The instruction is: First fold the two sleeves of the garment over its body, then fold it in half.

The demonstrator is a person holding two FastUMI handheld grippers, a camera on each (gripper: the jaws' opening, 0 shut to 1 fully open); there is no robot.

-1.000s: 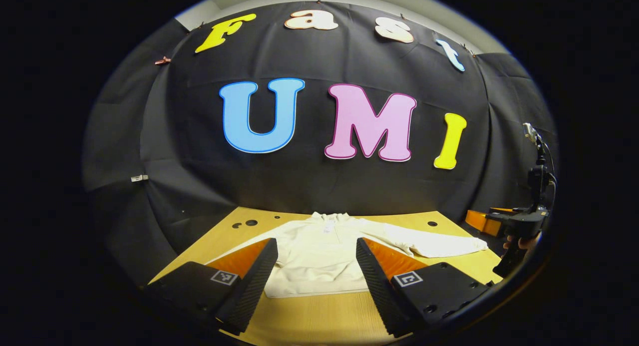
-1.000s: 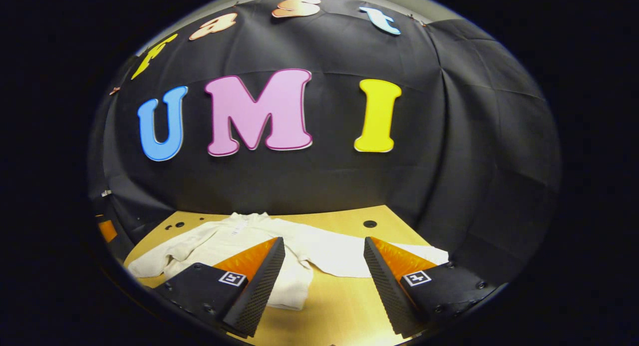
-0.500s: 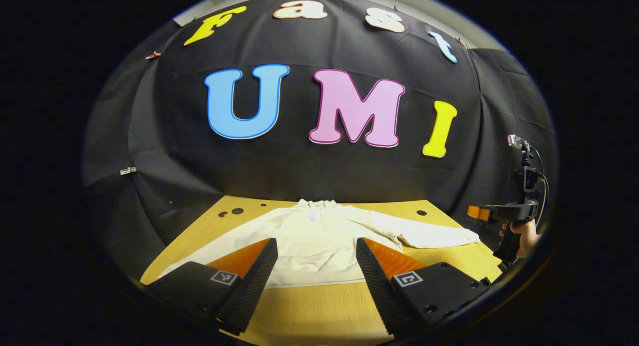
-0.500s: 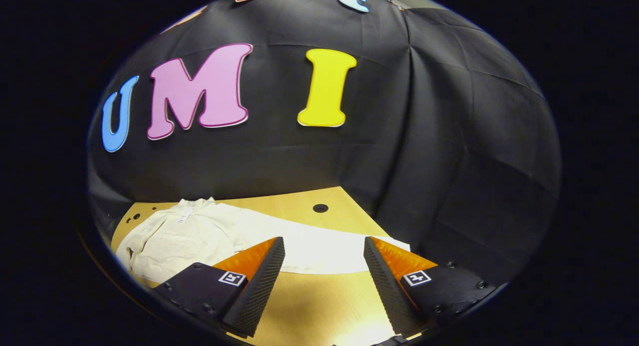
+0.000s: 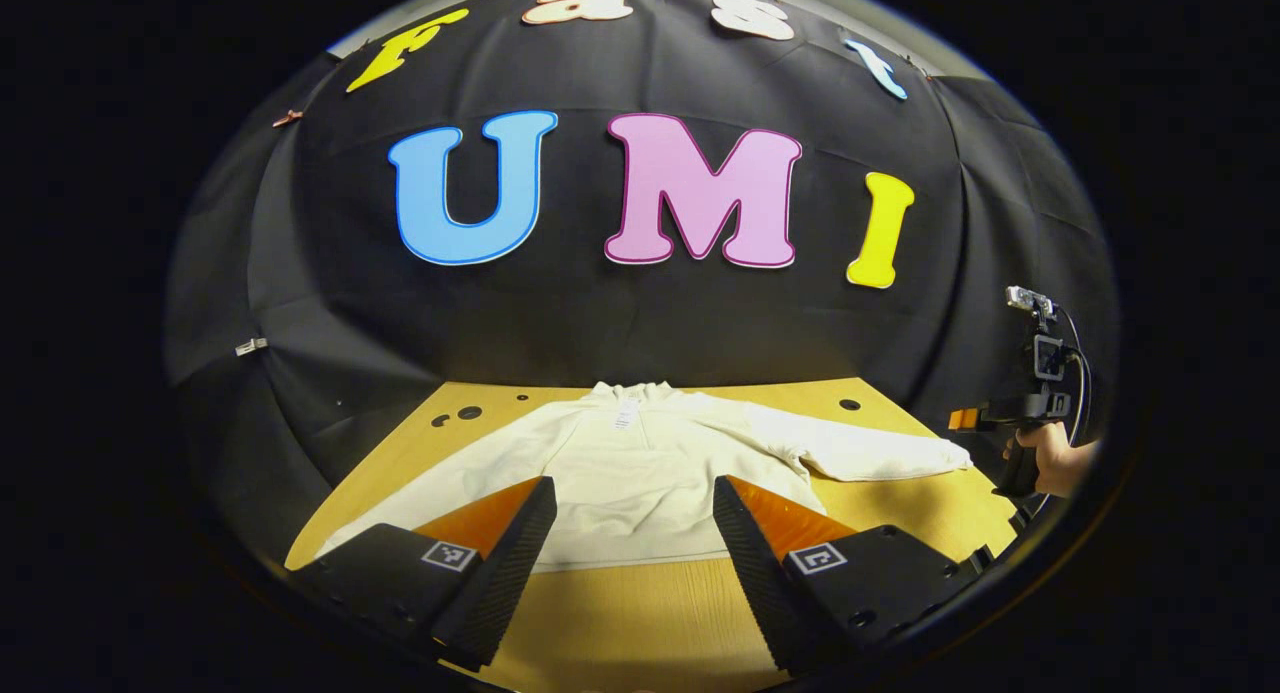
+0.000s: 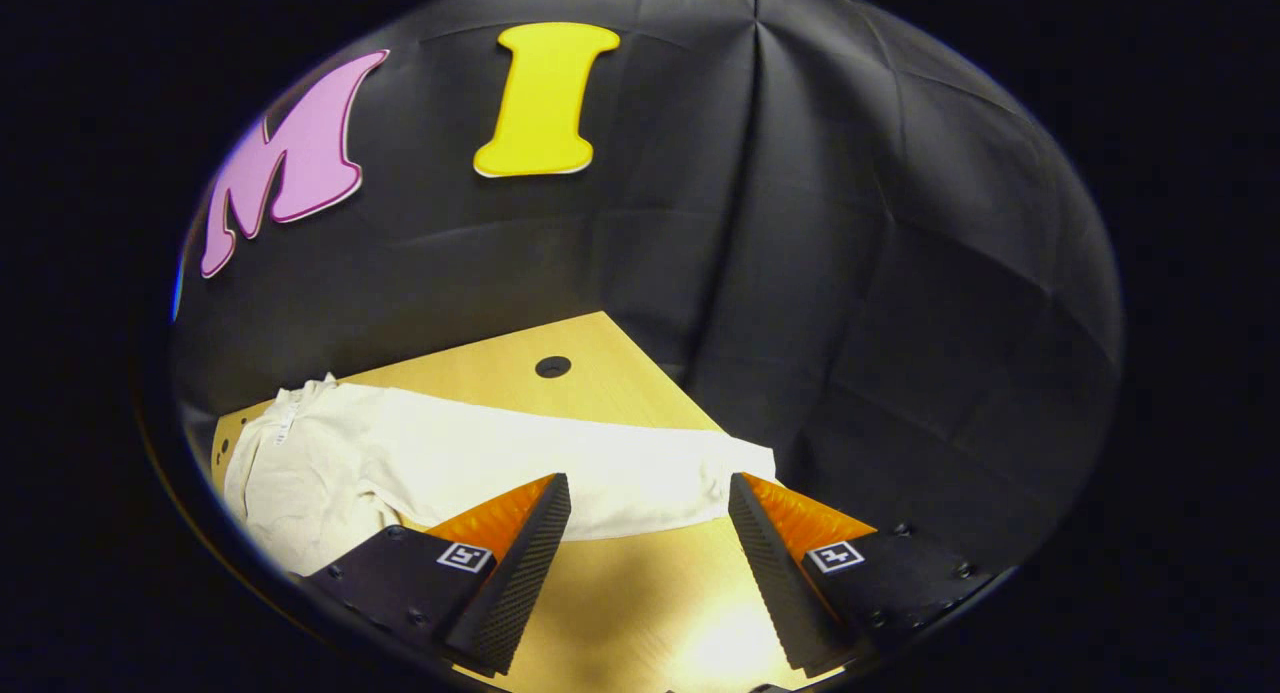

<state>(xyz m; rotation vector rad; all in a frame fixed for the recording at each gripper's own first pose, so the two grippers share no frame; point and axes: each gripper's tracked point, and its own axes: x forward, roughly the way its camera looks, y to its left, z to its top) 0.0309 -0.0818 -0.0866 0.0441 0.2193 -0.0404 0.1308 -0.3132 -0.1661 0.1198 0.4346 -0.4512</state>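
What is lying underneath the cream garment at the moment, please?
The garment lies flat on the wooden table, sleeves spread on bare wood. Whatever sits beneath its body is covered by the cloth.

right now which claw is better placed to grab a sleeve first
Probably the right claw: it is open with the sleeve cuff lying just ahead between its fingers. The left claw faces the shirt's body.

Nothing readable: the neck tag [image 5: 626, 422] on the garment [image 5: 640, 473] is too small to make out
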